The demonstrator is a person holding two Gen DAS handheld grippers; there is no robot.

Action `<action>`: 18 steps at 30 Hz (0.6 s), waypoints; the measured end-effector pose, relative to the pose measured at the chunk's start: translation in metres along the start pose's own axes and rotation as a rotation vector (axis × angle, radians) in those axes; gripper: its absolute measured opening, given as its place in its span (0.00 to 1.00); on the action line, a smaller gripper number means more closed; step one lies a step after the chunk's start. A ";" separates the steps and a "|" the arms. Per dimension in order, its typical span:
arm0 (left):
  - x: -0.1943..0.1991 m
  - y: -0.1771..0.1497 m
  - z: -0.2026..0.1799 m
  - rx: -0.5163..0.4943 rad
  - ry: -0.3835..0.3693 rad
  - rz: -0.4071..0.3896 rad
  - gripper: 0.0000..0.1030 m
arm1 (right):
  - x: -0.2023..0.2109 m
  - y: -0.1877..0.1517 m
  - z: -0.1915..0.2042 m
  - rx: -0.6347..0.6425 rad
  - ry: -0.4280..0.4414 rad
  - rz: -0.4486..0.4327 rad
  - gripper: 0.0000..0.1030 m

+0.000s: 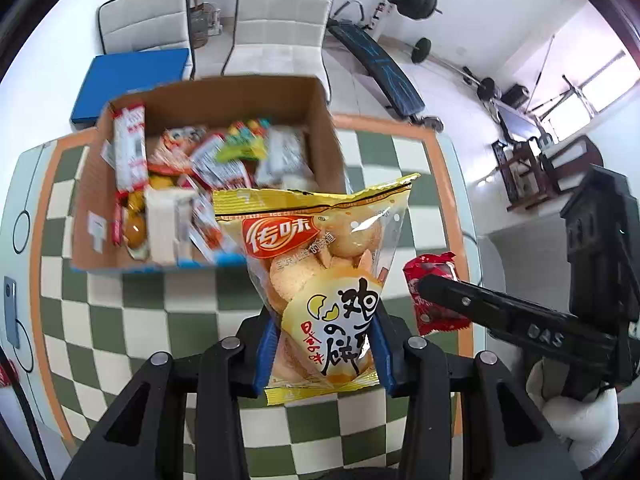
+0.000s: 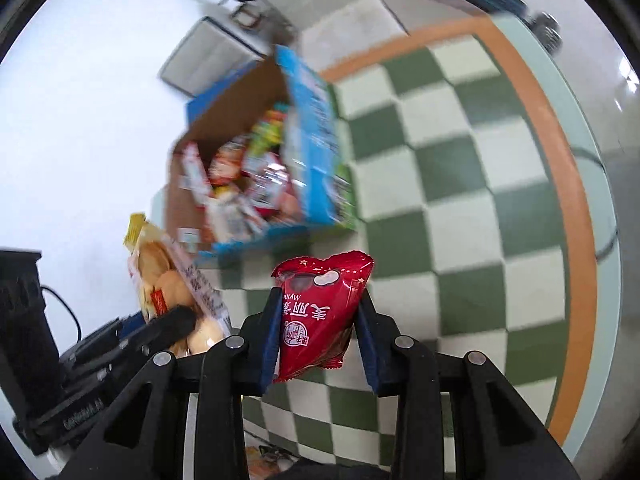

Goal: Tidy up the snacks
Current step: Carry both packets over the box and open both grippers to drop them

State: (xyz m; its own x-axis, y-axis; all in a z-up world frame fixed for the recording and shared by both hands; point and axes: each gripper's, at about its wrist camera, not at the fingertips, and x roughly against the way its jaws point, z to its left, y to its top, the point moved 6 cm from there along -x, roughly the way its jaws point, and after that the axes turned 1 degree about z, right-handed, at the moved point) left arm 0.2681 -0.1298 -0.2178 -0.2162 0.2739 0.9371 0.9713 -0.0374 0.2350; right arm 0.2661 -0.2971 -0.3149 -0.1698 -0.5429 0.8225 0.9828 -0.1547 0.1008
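Note:
A yellow bag of egg crackers hangs above the checkered table, with my left gripper shut on its lower half. My right gripper is shut on a red snack packet, also lifted off the table. In the left wrist view the red snack packet and the right gripper's black finger show at the right. The right wrist view has the yellow bag at the left, held by the other gripper. An open cardboard box full of mixed snack packets stands beyond both; in the right wrist view the cardboard box shows a blue side.
The table has a green and white checkered cloth with an orange border. Two white chairs stand behind the box, with a weight bench and barbells further back. A blue board lies behind the box. A hand in a white glove holds the right gripper.

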 end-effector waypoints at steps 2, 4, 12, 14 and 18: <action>-0.004 0.019 0.016 0.033 0.003 0.015 0.37 | 0.004 0.014 0.024 0.044 0.015 -0.010 0.36; -0.011 0.034 0.034 0.060 0.011 0.039 0.37 | 0.002 0.026 0.045 0.077 0.024 -0.014 0.36; -0.053 0.081 0.076 0.117 0.035 0.159 0.37 | -0.037 0.074 0.096 0.172 -0.040 0.011 0.36; -0.063 0.085 0.078 0.116 0.042 0.179 0.37 | -0.047 0.080 0.095 0.169 -0.058 0.028 0.36; -0.087 0.088 0.082 0.105 0.056 0.239 0.38 | -0.069 0.091 0.087 0.158 -0.102 0.066 0.36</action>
State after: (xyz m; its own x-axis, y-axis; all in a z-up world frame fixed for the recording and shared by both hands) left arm 0.3802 -0.0782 -0.2999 0.0183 0.2154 0.9764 0.9998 0.0057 -0.0200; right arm 0.3732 -0.2014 -0.3140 -0.1045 -0.4594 0.8820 0.9920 0.0144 0.1250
